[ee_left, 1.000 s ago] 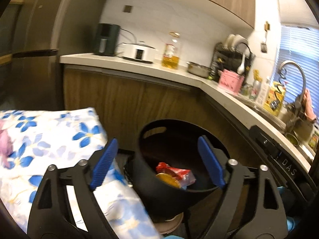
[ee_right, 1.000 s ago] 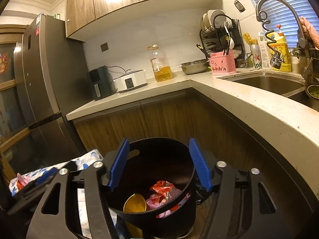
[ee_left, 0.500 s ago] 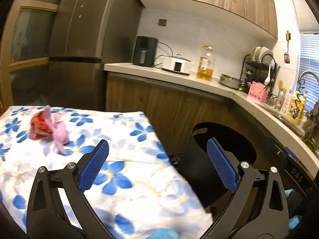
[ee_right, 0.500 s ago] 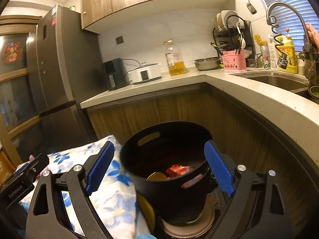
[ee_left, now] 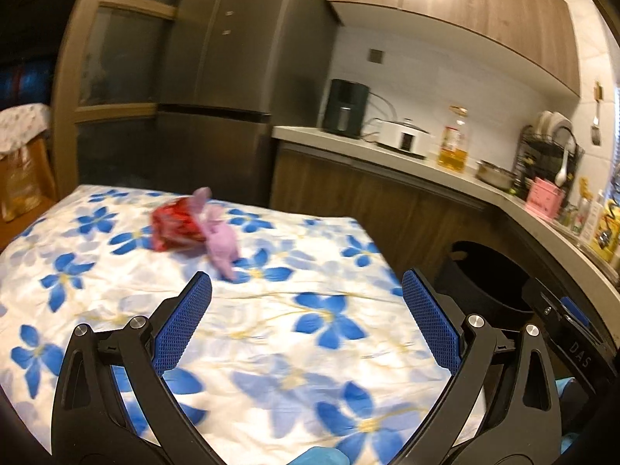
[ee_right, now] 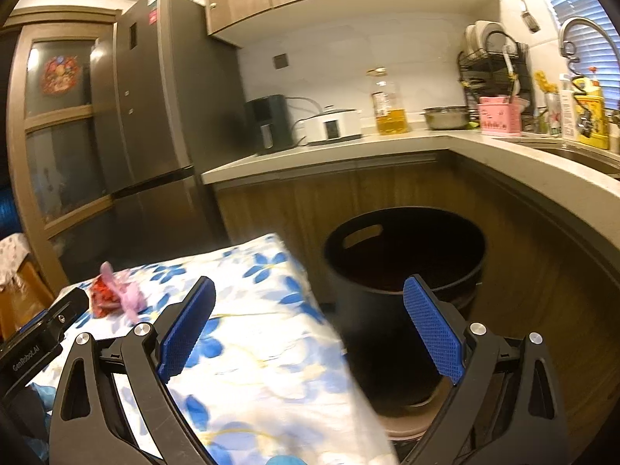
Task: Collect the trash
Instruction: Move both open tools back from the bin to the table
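A crumpled red wrapper (ee_left: pixel 176 228) and a pink wrapper (ee_left: pixel 221 242) lie together on the far part of the flowered tablecloth (ee_left: pixel 310 348). My left gripper (ee_left: pixel 306 283) hangs open over the cloth, short of them, nothing between its blue pads. The black trash bin (ee_right: pixel 403 255) stands on the floor right of the table, and what is inside it is hidden in shadow. My right gripper (ee_right: pixel 309 285) hovers over the table's right edge and the bin. Its jaws are opening with nothing between them. From there the red wrapper (ee_right: pixel 102 296) shows far left.
A wooden cabinet run with a grey counter (ee_right: pixel 348 147) curves behind and right of the bin. It holds an air fryer, a cooker, an oil bottle (ee_right: pixel 389 104) and a dish rack. A steel fridge (ee_left: pixel 217 77) stands beyond the table. A cardboard box (ee_left: pixel 23 178) sits far left.
Both views swung left, away from the bin and over the table. Both pairs of jaws spread wider. The trash in the bin dropped from sight and the wrappers on the cloth came into view.
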Action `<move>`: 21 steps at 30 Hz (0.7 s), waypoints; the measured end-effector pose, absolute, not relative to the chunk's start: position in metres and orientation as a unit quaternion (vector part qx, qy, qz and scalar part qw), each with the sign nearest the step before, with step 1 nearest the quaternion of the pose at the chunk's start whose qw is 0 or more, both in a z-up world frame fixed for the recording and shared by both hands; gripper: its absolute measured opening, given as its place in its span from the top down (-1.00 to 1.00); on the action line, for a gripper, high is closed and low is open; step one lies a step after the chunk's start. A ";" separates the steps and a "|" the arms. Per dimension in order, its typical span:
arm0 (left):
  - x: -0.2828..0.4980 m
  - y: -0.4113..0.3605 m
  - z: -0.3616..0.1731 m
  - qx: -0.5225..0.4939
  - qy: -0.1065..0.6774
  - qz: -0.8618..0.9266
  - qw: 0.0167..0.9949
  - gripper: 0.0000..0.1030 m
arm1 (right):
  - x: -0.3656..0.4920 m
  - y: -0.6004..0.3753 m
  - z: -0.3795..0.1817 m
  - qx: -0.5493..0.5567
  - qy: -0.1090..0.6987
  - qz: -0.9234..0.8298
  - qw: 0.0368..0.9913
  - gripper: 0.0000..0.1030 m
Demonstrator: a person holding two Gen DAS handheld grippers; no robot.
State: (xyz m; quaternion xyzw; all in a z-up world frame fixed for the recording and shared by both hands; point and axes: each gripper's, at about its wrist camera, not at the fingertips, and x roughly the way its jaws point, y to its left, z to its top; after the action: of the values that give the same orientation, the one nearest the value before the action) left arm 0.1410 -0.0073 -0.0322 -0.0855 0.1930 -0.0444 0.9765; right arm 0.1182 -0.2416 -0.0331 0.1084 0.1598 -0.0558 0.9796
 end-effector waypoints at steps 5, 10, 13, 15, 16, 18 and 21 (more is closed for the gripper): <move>0.141 0.029 -0.034 -0.095 0.193 -0.003 0.977 -0.88 | 0.132 -0.210 -0.036 0.101 0.166 -0.025 0.981 -0.82; 0.144 0.058 -0.035 -0.097 0.191 0.039 0.976 -0.88 | 0.151 -0.177 -0.042 0.088 0.177 0.006 0.980 -0.82; 0.148 0.076 -0.035 -0.100 0.189 0.060 0.975 -0.88 | 0.163 -0.160 -0.045 0.081 0.180 0.023 0.980 -0.82; 0.151 0.088 -0.036 -0.102 0.188 0.073 0.974 -0.88 | 0.173 -0.147 -0.046 0.077 0.181 0.036 0.980 -0.82; 0.154 0.094 -0.036 -0.102 0.187 0.081 0.974 -0.88 | 0.176 -0.143 -0.047 0.076 0.182 0.042 0.979 -0.82; 0.160 0.104 -0.036 -0.101 0.186 0.093 0.973 -0.88 | 0.188 -0.129 -0.048 0.072 0.184 0.055 0.979 -0.82; 0.170 0.116 -0.034 -0.102 0.181 0.107 0.972 -0.88 | 0.206 -0.110 -0.050 0.067 0.187 0.068 0.978 -0.82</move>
State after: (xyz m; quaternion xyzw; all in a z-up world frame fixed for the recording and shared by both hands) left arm 0.1703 0.1160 -0.0344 -0.1022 0.1814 0.1074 0.9722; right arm 0.2062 -0.1096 -0.0501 0.0675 0.1866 0.0683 0.9777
